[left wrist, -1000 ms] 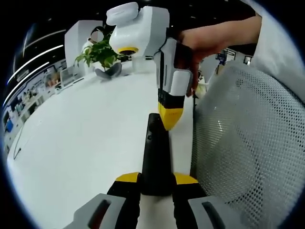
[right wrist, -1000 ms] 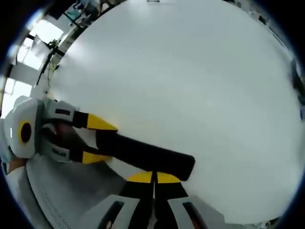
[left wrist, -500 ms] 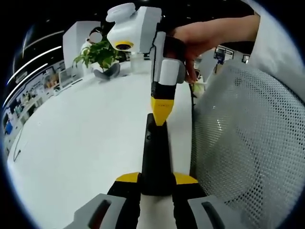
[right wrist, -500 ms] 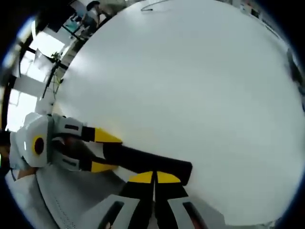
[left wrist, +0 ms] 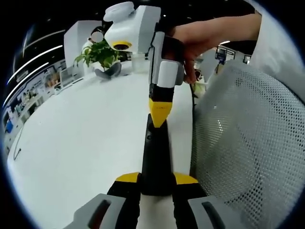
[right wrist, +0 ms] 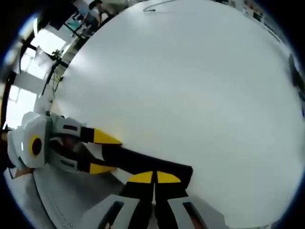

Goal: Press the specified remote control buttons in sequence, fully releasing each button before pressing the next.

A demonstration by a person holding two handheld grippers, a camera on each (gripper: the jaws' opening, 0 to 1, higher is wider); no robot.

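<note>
Desk [left wrist: 81, 143]: white, wide, bare across most of its top; it carries the work. A plant [left wrist: 101, 53] stands at its far edge in the left gripper view.

Chair back [left wrist: 248, 148]: white mesh, just beside the desk's near edge on my right side.

Remote [left wrist: 156, 152]: black, long and slim. Its long axis runs straight away from my left claw [left wrist: 156, 180], near end gripped, far end pointing out over the desk towards my right claw [left wrist: 158, 110]. In the right gripper view the same remote [right wrist: 143, 162] lies crosswise, from the left claw [right wrist: 102, 152] at the left to just ahead of the right claw [right wrist: 153, 177].

Left claw: jaws clamped on the remote's near end, one yellow tip on each side, holding it steady.

Right claw: jaws together, the yellow tips forming one point. My hand [left wrist: 205, 38] carries it in from above. It is the nearer one to the buttons; the tip sits at the far end of the remote's top face. I cannot tell whether it touches or stands just off.

Judgement: the next press depends on lowering that closed point along the remote's midline onto the button, with the left claw bracing against the push.
</note>
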